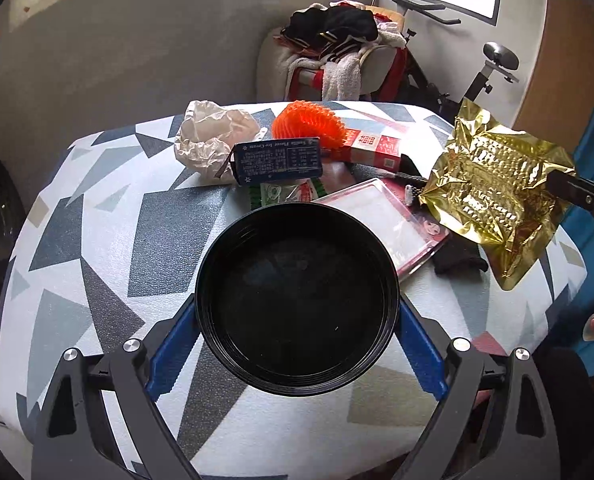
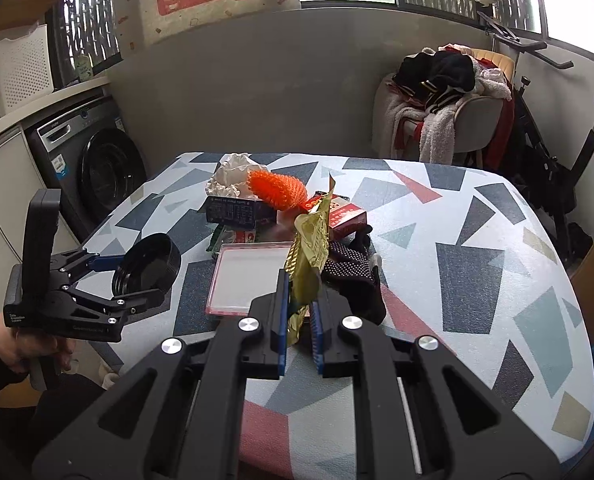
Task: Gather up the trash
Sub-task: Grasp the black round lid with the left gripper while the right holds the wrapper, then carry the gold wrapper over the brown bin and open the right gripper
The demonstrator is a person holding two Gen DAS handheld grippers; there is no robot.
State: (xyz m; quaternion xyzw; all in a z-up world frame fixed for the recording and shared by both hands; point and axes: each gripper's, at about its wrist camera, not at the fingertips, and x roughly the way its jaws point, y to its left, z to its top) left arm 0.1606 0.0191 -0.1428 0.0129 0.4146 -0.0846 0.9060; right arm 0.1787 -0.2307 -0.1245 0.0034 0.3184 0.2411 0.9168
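Observation:
My left gripper (image 1: 297,320) is shut on a black round bowl (image 1: 297,300) and holds it tilted above the patterned table (image 1: 97,220); it also shows in the right wrist view (image 2: 109,276) with the bowl (image 2: 147,266). My right gripper (image 2: 300,312) is shut on a crumpled gold foil wrapper (image 2: 309,256), lifted above the table; the wrapper shows at the right in the left wrist view (image 1: 493,196). Trash lies in a pile behind: crumpled white paper (image 1: 213,136), an orange foam net (image 1: 309,122), a dark blue carton (image 1: 277,162), a red box (image 1: 373,148).
A pink-rimmed clear tray (image 2: 249,276) and a black dotted glove (image 2: 351,276) lie mid-table. A green-and-red packet (image 1: 285,192) lies under the carton. A chair heaped with clothes (image 2: 445,96) stands behind the table, a washing machine (image 2: 93,164) to the left, an exercise bike (image 2: 557,152) to the right.

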